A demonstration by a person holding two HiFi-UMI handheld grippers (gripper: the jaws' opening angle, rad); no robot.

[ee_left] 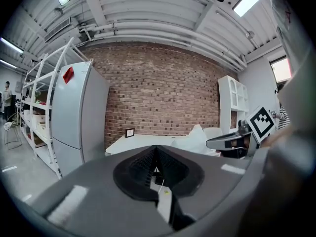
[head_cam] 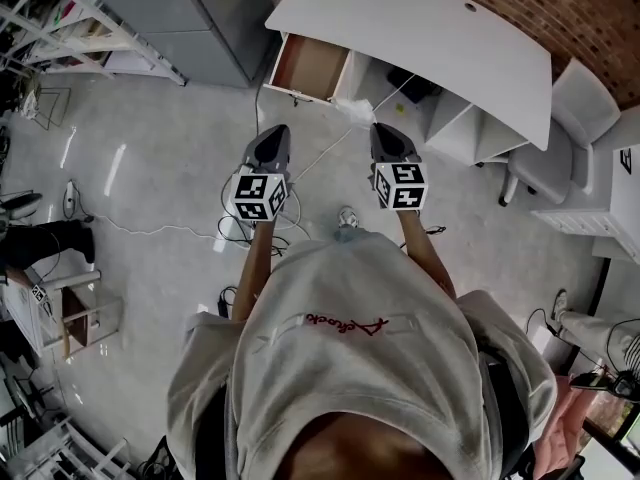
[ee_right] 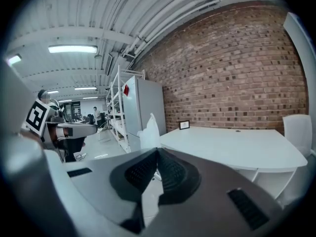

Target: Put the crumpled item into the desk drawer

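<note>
The crumpled item (head_cam: pixel 352 111) is a white wad of paper or plastic. My right gripper (head_cam: pixel 382 129) is shut on it and holds it in the air, short of the white desk (head_cam: pixel 450 38). In the right gripper view the wad (ee_right: pixel 149 130) sticks up from the closed jaws of that gripper (ee_right: pixel 158 151). The desk drawer (head_cam: pixel 312 66) stands pulled open at the desk's left end, its brown inside bare. My left gripper (head_cam: pixel 275 131) hovers beside the right one, shut (ee_left: pixel 157 150), with nothing in it. From the left gripper view the wad (ee_left: pixel 195 139) shows beside the right gripper (ee_left: pixel 231 141).
A grey cabinet (head_cam: pixel 190 18) stands left of the desk, with white racks (head_cam: pixel 90 28) beyond it. Cables (head_cam: pixel 250 230) trail over the floor below the grippers. Open desk shelves (head_cam: pixel 450 128) and a white chair (head_cam: pixel 575 103) lie to the right. A brick wall (ee_left: pixel 163 93) backs the desk.
</note>
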